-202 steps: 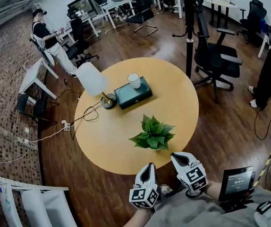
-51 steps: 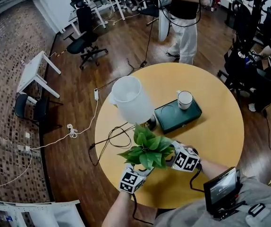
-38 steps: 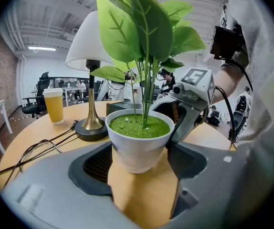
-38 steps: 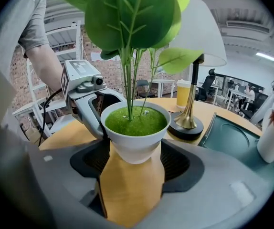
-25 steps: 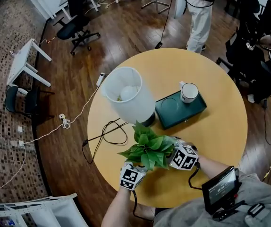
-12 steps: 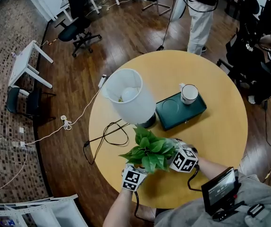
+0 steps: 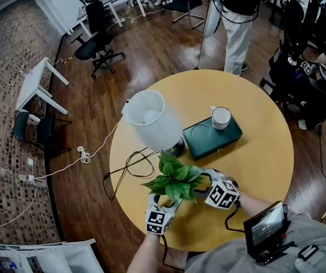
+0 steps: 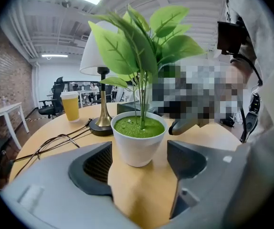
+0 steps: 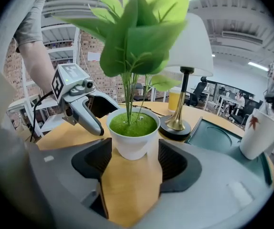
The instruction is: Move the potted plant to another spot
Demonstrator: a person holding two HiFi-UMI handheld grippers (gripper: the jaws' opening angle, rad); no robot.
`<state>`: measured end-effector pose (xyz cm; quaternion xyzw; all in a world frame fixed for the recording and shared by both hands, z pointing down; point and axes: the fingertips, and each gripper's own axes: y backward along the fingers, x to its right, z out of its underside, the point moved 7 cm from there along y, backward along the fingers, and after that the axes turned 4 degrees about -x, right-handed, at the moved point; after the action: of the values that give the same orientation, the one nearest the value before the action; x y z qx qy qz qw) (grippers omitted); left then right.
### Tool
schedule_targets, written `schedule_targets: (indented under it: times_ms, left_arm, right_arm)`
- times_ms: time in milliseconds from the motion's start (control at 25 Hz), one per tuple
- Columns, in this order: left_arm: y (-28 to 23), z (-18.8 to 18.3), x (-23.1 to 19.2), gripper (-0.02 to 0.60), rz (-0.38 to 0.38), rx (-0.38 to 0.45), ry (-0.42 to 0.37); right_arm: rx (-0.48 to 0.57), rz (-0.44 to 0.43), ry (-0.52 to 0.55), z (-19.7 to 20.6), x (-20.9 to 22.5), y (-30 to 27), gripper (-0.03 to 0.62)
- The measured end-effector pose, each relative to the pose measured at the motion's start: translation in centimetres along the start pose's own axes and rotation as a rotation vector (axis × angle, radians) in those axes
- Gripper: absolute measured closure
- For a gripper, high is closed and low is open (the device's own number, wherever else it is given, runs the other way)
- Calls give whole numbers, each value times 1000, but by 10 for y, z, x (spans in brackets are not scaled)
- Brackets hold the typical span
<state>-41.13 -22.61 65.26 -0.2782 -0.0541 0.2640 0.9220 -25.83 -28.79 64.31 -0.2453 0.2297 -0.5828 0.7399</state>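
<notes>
The potted plant (image 7: 174,181), green leaves in a small white pot (image 8: 138,147), stands on the round wooden table (image 7: 254,152) just in front of the lamp's base. My left gripper (image 7: 166,202) reaches it from the near side, open, with the pot at the tips between its pads (image 8: 96,163) and a slim gap on either side. My right gripper (image 7: 204,181) comes in from the right and is open too. Its jaws have just been closing, and the pot (image 9: 133,144) stands between their tips with its lower sides free of the pads (image 9: 173,163).
A white-shaded lamp (image 7: 151,121) stands right behind the plant, its cable (image 7: 126,166) looping to the left. A green tray (image 7: 211,136) with a white cup (image 7: 220,117) lies to the right. A yellow drink (image 8: 70,106) stands beyond. A person (image 7: 237,16) stands past the table.
Eight seconds ago the plant stood near the table's front edge with both grippers off it. Over the last second it has stayed by the lamp, and both grippers have stayed round the pot.
</notes>
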Motion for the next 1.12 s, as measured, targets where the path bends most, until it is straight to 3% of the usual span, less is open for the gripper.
schedule_targets:
  times_ms: [440, 800, 920, 1120]
  left_arm:
    - [34, -24, 65, 364, -71, 105, 56]
    - [58, -53, 102, 580, -94, 211, 104]
    - [60, -61, 114, 580, -100, 236, 116]
    - [64, -70, 138, 581, -131, 257, 138]
  right_arm:
    - [122, 47, -23, 4, -20, 71, 392]
    - [202, 80, -66, -4, -31, 118, 536]
    - [216, 77, -112, -3, -34, 132, 586]
    - [227, 50, -110, 5, -41, 149, 586]
